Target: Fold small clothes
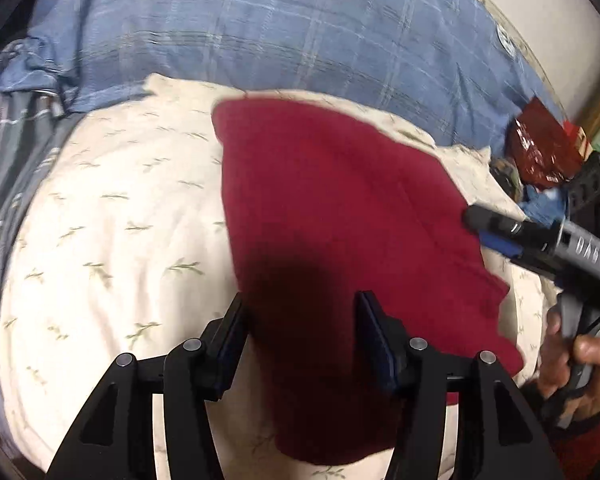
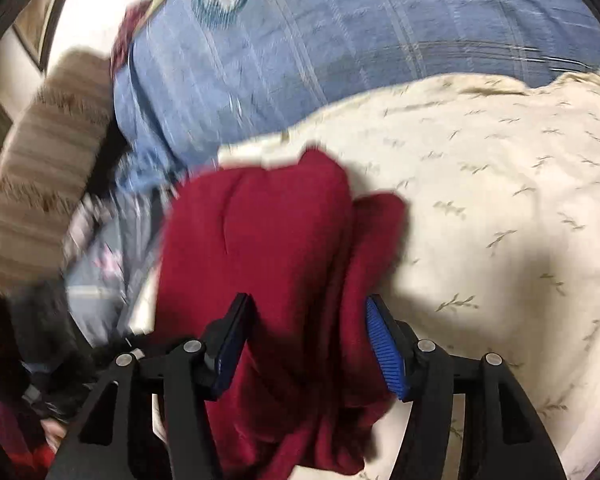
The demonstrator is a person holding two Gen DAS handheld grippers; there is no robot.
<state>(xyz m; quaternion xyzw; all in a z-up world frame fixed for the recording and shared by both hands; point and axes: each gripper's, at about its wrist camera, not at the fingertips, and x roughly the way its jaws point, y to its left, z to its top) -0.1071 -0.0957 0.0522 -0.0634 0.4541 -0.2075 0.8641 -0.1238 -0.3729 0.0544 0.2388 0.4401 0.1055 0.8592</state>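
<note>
A dark red garment (image 1: 320,200) lies spread on a cream leaf-print cover (image 1: 120,220). My left gripper (image 1: 300,304) hovers over the garment's near part, jaws apart, casting a shadow on the fabric, and its pads do not press on it. In the left wrist view my right gripper (image 1: 476,226) reaches in from the right, held by a hand (image 1: 580,360), with its tips at the garment's right edge. In the right wrist view the red garment (image 2: 260,232) is bunched in thick folds between the fingers of the right gripper (image 2: 306,308). That gripper's blue ribbed pad (image 2: 384,348) stays bare.
Blue plaid bedding (image 1: 260,20) lies behind the cream cover (image 2: 500,200). A shiny red package (image 1: 540,144) sits at the far right. A brown striped fuzzy item (image 2: 48,160) and a pale floral cloth (image 2: 108,256) lie left of the garment. Grey fabric (image 1: 4,160) borders the left.
</note>
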